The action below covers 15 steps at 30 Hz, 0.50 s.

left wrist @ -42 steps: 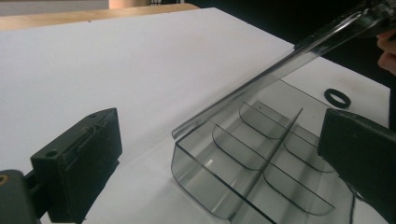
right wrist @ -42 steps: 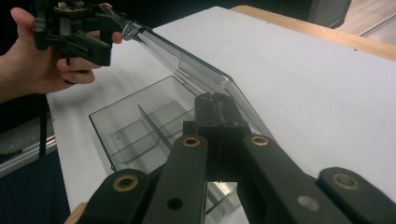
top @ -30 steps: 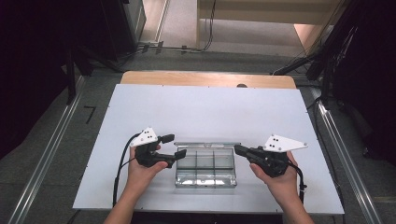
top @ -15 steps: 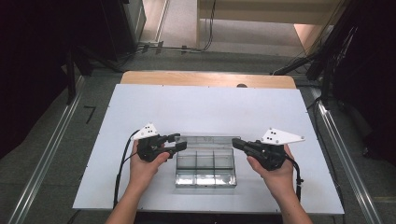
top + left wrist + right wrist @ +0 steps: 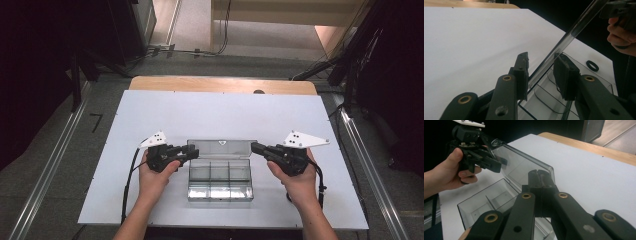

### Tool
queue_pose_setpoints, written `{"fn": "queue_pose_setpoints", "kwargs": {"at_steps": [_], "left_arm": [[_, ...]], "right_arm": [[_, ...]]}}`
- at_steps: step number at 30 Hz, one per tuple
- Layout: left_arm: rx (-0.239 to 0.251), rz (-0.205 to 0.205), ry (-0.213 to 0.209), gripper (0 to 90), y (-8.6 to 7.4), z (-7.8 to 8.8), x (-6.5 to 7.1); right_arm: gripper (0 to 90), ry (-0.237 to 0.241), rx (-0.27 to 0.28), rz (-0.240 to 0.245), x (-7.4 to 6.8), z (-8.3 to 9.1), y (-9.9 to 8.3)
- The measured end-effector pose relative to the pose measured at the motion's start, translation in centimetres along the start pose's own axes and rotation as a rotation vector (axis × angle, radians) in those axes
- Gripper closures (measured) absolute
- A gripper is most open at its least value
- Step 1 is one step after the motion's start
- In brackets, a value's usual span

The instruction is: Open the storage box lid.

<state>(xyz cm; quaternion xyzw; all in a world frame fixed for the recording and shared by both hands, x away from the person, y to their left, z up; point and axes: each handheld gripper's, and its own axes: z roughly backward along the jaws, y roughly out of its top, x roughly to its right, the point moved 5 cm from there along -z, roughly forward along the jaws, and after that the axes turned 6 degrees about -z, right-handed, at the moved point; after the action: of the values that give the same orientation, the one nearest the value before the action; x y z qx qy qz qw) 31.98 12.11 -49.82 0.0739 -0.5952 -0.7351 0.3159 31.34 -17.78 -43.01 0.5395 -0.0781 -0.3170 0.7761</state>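
Left gripper (image 5: 540, 75): jaws just closing, straddling the raised lid (image 5: 220, 149) of the clear plastic compartment box (image 5: 220, 180), pads not yet pressing. Right gripper (image 5: 256, 148): jaws pressed together at the lid's right corner. Box sits lower centre on the white table (image 5: 220, 115)

White tabletop sheet (image 5: 220, 120) lies flat on a wooden table (image 5: 222, 84), whose pale brown edge shows along the far side. A small dark spot (image 5: 258, 91) sits at that far edge, right of centre. One small black ring (image 5: 592, 65) lies flat on the white surface, on its own. Grey floor (image 5: 60, 150) runs along both sides of the table, with metal rails (image 5: 47, 175) on it. A black angular mark (image 5: 96, 121) is on the floor at left. Dark cables (image 5: 170, 50) trail across the floor beyond the table. Surroundings at both sides are dark.
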Motion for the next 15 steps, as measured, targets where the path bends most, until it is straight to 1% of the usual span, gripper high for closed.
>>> {"fn": "queue_pose_setpoints", "kwargs": {"at_steps": [2, 4, 6, 7, 8, 12, 15], "left_arm": [[0.003, 0.006, 0.000, 64.9, 0.0, -0.1, -0.1], [0.008, 0.012, 0.000, 65.3, 0.0, -0.1, -0.2], [0.011, 0.017, -0.001, 66.1, 0.0, -0.1, -0.3], [0.011, 0.020, 0.001, 66.1, 0.0, -0.2, -0.3], [0.014, 0.025, 0.002, 66.2, 0.0, -0.2, -0.4], [0.019, 0.035, 0.002, 66.7, 0.0, -0.3, -0.5], [0.021, 0.039, 0.002, 67.3, 0.0, -0.3, -0.6]], "right_arm": [[87.6, 0.014, -0.012, 0.006, 0.3, 0.2, -0.1], [81.3, 0.021, -0.011, 0.005, 0.6, 0.6, -0.3], [75.4, 0.030, -0.008, -0.015, 1.2, 1.1, -0.6], [75.4, 0.030, -0.008, -0.015, 1.2, 1.1, -0.6], [72.9, 0.027, -0.004, -0.024, 1.5, 1.2, -0.7], [57.4, 0.006, 0.003, -0.059, 2.5, 0.9, -1.1], [50.2, 0.009, 0.008, -0.080, 2.9, 0.5, -1.3]]}}
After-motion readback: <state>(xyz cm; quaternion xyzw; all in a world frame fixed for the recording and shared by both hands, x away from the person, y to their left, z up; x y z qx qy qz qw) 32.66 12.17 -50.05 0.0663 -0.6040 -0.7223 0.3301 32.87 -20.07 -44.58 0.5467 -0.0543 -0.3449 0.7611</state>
